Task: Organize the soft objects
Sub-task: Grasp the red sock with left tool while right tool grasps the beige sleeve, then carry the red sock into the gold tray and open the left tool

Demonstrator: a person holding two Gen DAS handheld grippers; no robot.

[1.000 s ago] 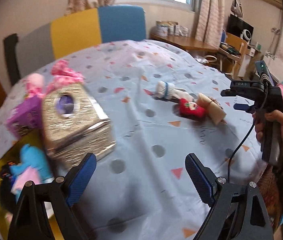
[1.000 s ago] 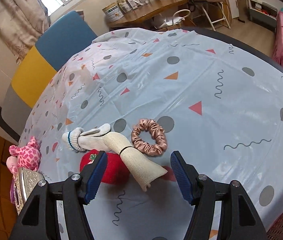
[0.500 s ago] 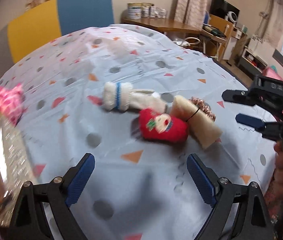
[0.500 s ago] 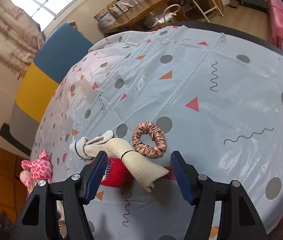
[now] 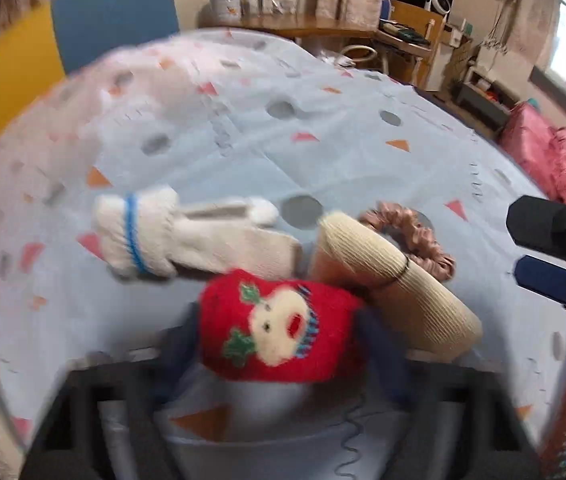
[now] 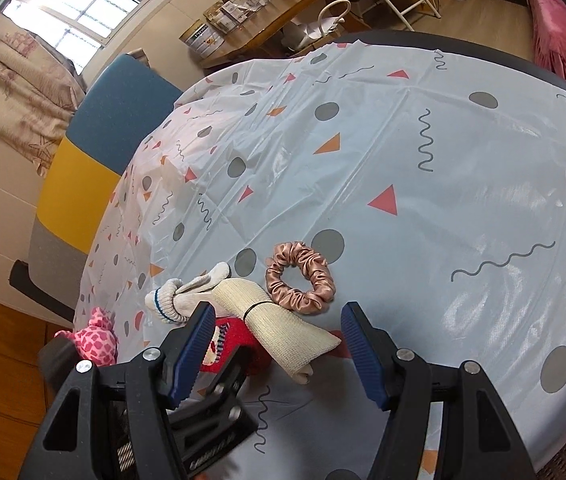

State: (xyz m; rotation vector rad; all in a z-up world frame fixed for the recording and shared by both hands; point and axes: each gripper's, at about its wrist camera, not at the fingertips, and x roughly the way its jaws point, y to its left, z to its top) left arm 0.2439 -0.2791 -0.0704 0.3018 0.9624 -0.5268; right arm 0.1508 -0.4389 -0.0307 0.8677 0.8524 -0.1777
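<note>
I see the table [image 6: 463,184] filling most of both frames, covered in a pale blue cloth printed with grey dots, triangles and squiggles. A chair [image 6: 95,148] with blue, yellow and grey panels stands at the upper left of the right wrist frame.

My right gripper [image 6: 279,344] occupies the lower centre of its frame; its blue pads stand wide apart with nothing between them, hovering above the pile. My left gripper [image 5: 279,344] sits at the bottom of its own frame, heavily blurred; its fingers flank the red knitted sock [image 5: 279,328], but I cannot tell whether they press on it.

The soft objects lie clustered together on the table. The beige rolled cloth [image 6: 283,328], bound by a thin dark band, rests against the red sock. The white glove [image 5: 163,240] with a blue cuff stripe lies just beyond it at centre left. The pink satin scrunchie [image 6: 301,276] touches the beige roll's far side. A pink spotted plush [image 6: 95,340] sits at the lower left.
</note>
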